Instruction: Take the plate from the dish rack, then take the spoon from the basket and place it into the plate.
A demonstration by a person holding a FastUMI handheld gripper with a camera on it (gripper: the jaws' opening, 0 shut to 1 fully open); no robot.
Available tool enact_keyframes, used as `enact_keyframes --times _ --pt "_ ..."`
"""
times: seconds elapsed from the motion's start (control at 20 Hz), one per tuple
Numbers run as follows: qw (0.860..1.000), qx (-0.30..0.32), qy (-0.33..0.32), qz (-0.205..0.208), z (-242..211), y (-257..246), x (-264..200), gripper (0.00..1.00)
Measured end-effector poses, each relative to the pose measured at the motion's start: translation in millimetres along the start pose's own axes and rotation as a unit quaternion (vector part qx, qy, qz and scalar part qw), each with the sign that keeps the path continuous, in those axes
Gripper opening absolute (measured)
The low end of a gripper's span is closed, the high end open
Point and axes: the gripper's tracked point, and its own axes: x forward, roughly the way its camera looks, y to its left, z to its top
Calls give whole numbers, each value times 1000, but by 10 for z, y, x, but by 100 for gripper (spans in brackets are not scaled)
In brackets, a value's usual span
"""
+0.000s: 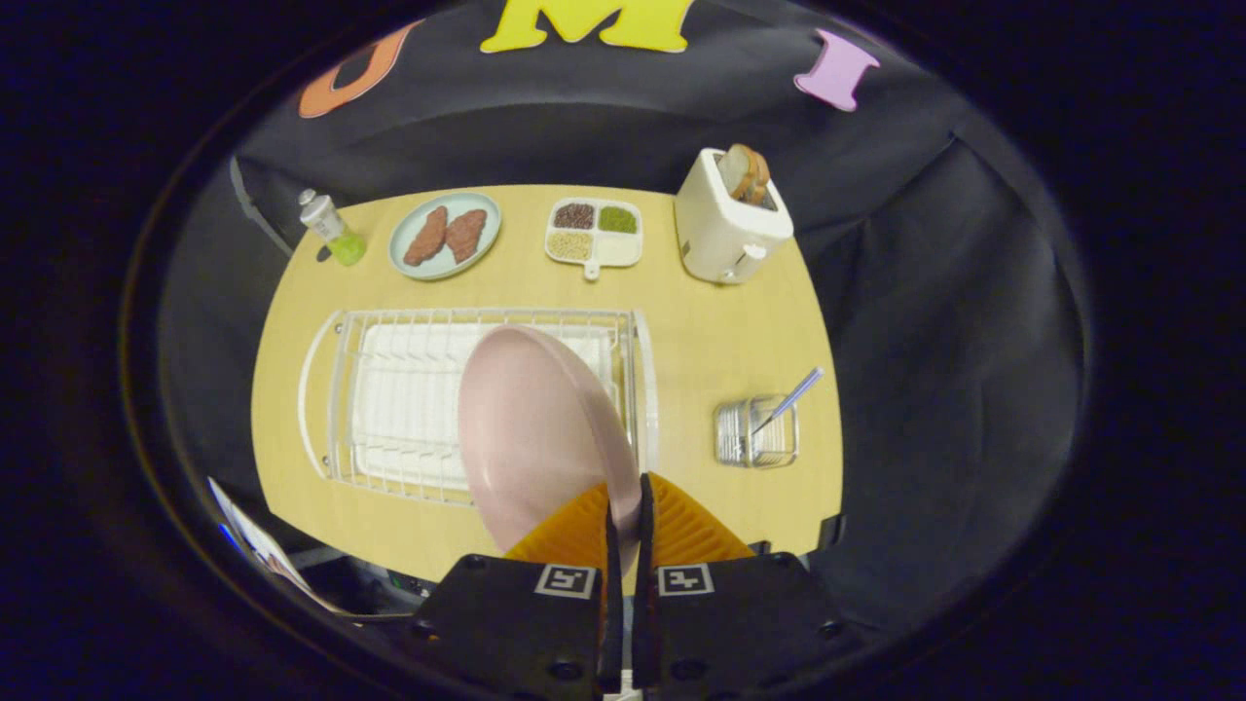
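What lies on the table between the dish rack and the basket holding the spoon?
In the gripper view, only bare table separates the dish rack from the basket. The fingers grip the pink plate.

- Plate (pixel 533 428), clamped between the fingers of the gripper (pixel 623 506): pale pink.
- Dish rack (pixel 409 389) beyond it: white wire.
- Surface (pixel 720 321): light yellow wood.
- Basket (pixel 754 435), right of the fingers: clear, with a silver spoon (pixel 793 397).
- Toaster (pixel 725 219), far ahead: cream.

1. Toaster (pixel 728 219), bread slices in its slot, upper right of table (pixel 701 341).
2. Divided tray (pixel 594 234) of grains, upper centre.
3. Plate of meat pieces (pixel 445 236), upper left.
4. Bottle (pixel 331 230), far upper left.
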Motion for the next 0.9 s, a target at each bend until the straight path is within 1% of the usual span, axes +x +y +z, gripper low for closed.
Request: enact_keyframes --times 0.1,0.25,0.35,0.5,0.55,0.65,0.7,0.75,0.9 --pt "999 15 9 40 -360 -76 160 10" --pt "995 29 18 97 -833 -96 519 10" --pt "992 39 24 120 -1119 -119 794 10" --pt "983 51 27 173 -1433 1 1176 10" --pt "982 49 25 179 -1519 0 1259 10" --pt "984 45 13 170 -1640 -40 1495 10" --pt "983 51 7 177 -1663 -45 1597 10" --pt "977 67 11 201 -1709 10 1655 10" --pt "967 105 23 232 -1781 41 1791 10"
